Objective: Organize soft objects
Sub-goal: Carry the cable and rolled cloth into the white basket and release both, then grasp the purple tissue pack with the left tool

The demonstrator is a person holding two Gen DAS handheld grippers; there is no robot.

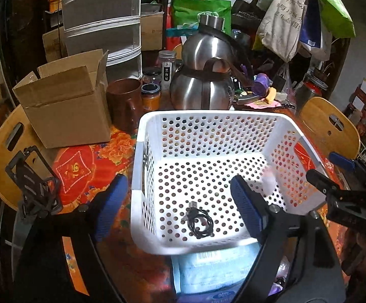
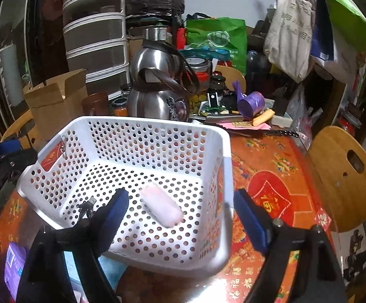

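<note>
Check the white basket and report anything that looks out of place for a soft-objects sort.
One thing: a coiled black cable lies on the white basket floor, not a soft item. The blurred pale pink soft object beside it fits. Both hand-held grippers are open.

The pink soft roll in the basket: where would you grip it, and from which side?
Grip the pink roll across its short width at mid-length, coming straight down from above. It lies flat on the floor of the white basket, whose walls block any side approach. The right gripper, jaws open, is already above it.

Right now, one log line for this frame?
left gripper: open | right gripper: open | pink soft item: blurred, in basket | cable: in basket
</note>
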